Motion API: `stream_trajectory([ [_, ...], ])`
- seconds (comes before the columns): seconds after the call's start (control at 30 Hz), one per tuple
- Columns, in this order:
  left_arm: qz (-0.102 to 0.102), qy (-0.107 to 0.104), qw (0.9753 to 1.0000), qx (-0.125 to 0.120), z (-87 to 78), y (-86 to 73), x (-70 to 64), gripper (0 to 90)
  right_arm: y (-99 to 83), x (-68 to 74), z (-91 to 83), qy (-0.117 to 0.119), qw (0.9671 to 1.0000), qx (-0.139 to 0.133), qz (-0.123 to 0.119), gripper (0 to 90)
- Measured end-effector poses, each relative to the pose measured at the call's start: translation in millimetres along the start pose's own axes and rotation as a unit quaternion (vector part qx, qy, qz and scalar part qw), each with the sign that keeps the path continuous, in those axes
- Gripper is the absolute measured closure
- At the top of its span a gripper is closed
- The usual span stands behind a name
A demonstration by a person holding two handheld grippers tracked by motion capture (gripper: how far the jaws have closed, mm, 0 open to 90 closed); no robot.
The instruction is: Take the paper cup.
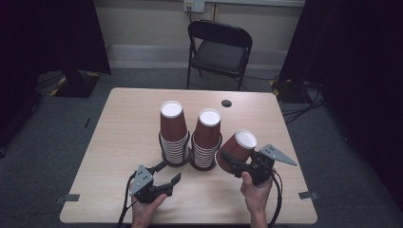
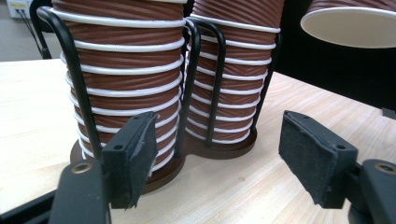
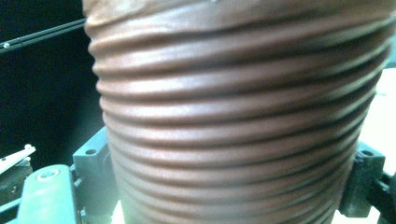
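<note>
Two stacks of upside-down brown ribbed paper cups stand in black wire holders at the table's middle: the left stack (image 1: 173,135) (image 2: 126,74) and the right stack (image 1: 206,140) (image 2: 233,70). My right gripper (image 1: 233,160) (image 3: 229,186) is shut on a single brown cup (image 1: 237,146) (image 3: 238,116), held tilted above the table just right of the right stack; its white rim (image 2: 348,25) shows in the left gripper view. In front of the left stack my left gripper (image 1: 169,172) (image 2: 217,154) stands open, its pads (image 2: 133,154) holding nothing.
A black folding chair (image 1: 218,50) stands beyond the table's far edge. A small dark cable hole (image 1: 226,103) sits near the far right of the tabletop (image 1: 123,123). Dark curtains flank both sides. Grey tape marks (image 1: 308,194) lie by the front corners.
</note>
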State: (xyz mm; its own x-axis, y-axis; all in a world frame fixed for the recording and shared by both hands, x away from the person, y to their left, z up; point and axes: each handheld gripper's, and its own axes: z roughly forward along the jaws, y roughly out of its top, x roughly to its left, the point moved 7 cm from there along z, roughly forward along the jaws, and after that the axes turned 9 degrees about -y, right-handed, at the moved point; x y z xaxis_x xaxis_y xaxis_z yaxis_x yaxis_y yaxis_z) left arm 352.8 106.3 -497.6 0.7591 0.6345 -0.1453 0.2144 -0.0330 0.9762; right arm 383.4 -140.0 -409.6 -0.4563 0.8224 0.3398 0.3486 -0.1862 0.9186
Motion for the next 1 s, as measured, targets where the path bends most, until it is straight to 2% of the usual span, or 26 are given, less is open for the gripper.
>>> stream_trajectory([
  [0.2, 0.019, -0.008, 0.9997, 0.010, 3.6, 2.5, -3.7, 27.0, -12.7, 2.8, 2.5, 0.018, 0.9994, 0.008, 0.028, 15.1],
  [0.3, 0.027, -0.020, 0.9994, 0.005, 5.6, 5.5, -9.2, 28.9, -22.6, 5.7, 4.1, 0.031, 0.9982, 0.009, 0.049, 15.1],
  [0.43, 0.029, -0.029, 0.9992, 0.001, 7.4, 6.3, -12.6, 29.7, -29.7, 9.6, 5.2, 0.045, 0.9967, 0.011, 0.066, 15.1],
  [0.5, 0.026, -0.034, 0.9991, -0.003, 8.5, 6.3, -14.8, 29.3, -37.0, 13.8, 6.4, 0.059, 0.9947, 0.014, 0.083, 15.2],
  [0.7, 0.010, -0.059, 0.9980, -0.018, 10.4, 6.8, -19.7, 32.8, -47.2, 18.5, 7.2, 0.074, 0.9915, 0.016, 0.105, 15.2],
  [0.83, 0.018, -0.069, 0.9972, -0.025, 10.4, 8.9, -21.0, 34.7, -52.4, 17.9, 5.8, 0.087, 0.9874, 0.010, 0.132, 15.1],
  [1.0, 0.030, -0.080, 0.9959, -0.028, 13.1, 10.3, -25.4, 35.1, -58.9, 20.0, 5.2, 0.094, 0.9849, 0.014, 0.145, 15.2],
])
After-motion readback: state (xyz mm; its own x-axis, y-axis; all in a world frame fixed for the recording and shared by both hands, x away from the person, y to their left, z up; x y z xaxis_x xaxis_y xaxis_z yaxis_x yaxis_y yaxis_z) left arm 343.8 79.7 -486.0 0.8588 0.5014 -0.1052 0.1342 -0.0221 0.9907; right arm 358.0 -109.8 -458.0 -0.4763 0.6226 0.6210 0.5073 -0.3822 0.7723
